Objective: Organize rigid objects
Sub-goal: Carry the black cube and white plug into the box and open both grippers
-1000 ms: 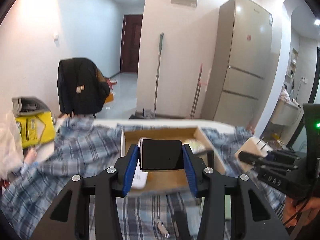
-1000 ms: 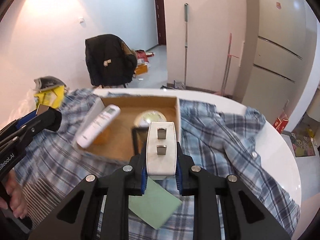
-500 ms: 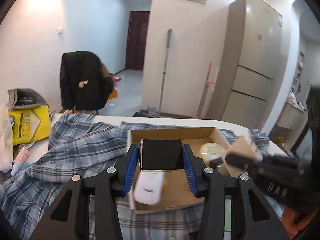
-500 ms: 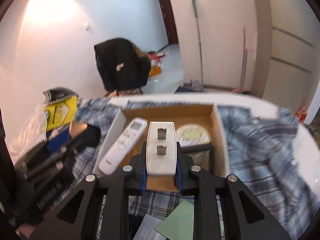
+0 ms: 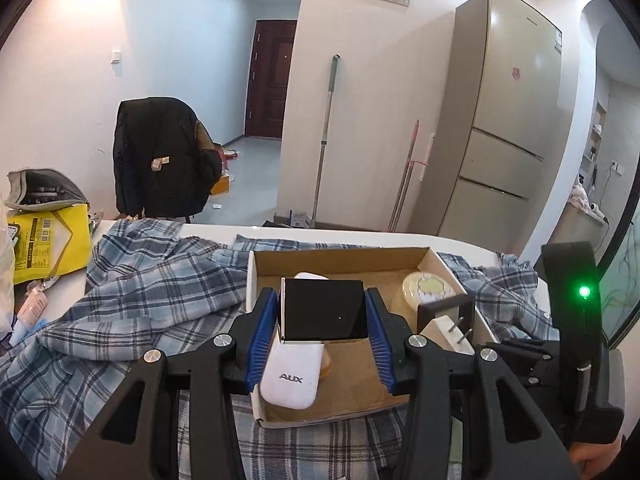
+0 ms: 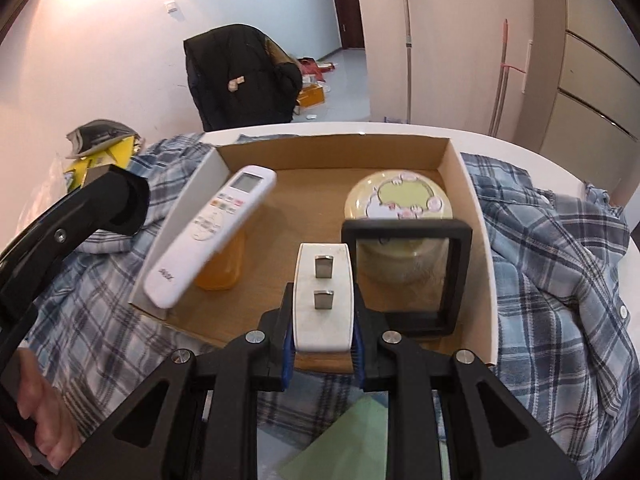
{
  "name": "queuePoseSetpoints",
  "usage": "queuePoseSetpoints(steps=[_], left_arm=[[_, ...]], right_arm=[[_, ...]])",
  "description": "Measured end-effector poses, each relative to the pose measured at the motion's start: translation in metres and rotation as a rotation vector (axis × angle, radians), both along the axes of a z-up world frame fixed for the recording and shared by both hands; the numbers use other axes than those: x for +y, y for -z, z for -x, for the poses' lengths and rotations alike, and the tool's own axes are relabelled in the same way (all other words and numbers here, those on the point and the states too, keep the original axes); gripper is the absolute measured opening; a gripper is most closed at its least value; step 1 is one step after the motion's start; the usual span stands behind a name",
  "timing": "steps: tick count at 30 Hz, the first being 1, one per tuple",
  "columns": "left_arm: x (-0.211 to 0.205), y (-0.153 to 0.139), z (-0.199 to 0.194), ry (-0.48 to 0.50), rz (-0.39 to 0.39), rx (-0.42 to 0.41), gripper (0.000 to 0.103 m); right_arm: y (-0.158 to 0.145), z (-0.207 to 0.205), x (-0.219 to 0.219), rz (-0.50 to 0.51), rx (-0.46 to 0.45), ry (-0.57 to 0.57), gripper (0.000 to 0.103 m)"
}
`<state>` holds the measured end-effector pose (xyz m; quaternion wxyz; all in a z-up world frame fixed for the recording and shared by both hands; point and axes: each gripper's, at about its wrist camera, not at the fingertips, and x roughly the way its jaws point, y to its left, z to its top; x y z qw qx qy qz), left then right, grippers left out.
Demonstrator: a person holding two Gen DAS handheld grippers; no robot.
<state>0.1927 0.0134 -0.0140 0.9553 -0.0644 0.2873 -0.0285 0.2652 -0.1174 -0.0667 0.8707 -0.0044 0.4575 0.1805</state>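
An open cardboard box (image 6: 476,216) (image 5: 344,258) lies on a plaid shirt on the table. It holds a white remote (image 6: 212,236) (image 5: 292,372), an orange object (image 6: 224,264), a round yellow-lidded tin (image 6: 400,200) (image 5: 428,290) and a black-framed clear case (image 6: 404,272). My left gripper (image 5: 323,316) is shut on a black square box (image 5: 323,310), above the box's left half. My right gripper (image 6: 323,312) is shut on a white plug adapter (image 6: 323,300) (image 5: 444,330), low over the box's near edge.
The plaid shirt (image 6: 560,264) (image 5: 140,292) covers most of the white table (image 6: 520,148). A yellow bag (image 5: 44,240) and clutter sit at the far left. A green card (image 6: 352,440) lies under my right gripper. A chair with a black jacket (image 5: 160,164) stands behind.
Both grippers have moved forward over the cardboard box, each still holding its object. The right gripper has come lower and closer to the box's near edge.
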Motion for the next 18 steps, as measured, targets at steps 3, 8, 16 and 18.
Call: queuePoseSetpoints(steps=[3, 8, 16, 18], left_arm=[[-0.002, 0.004, -0.001, 0.015, 0.008, 0.012, 0.046], [-0.007, 0.01, -0.003, 0.043, 0.02, 0.027, 0.046], [-0.012, 0.021, -0.01, 0.046, 0.033, 0.075, 0.046], [-0.016, 0.023, -0.014, 0.046, 0.041, 0.097, 0.046]], right_arm=[[0.005, -0.002, -0.002, 0.026, 0.014, 0.017, 0.021], [0.008, -0.005, -0.005, 0.029, 0.027, 0.025, 0.021], [-0.024, 0.0, -0.027, -0.081, -0.04, 0.066, 0.027], [-0.032, 0.001, -0.036, -0.094, -0.065, 0.095, 0.032]])
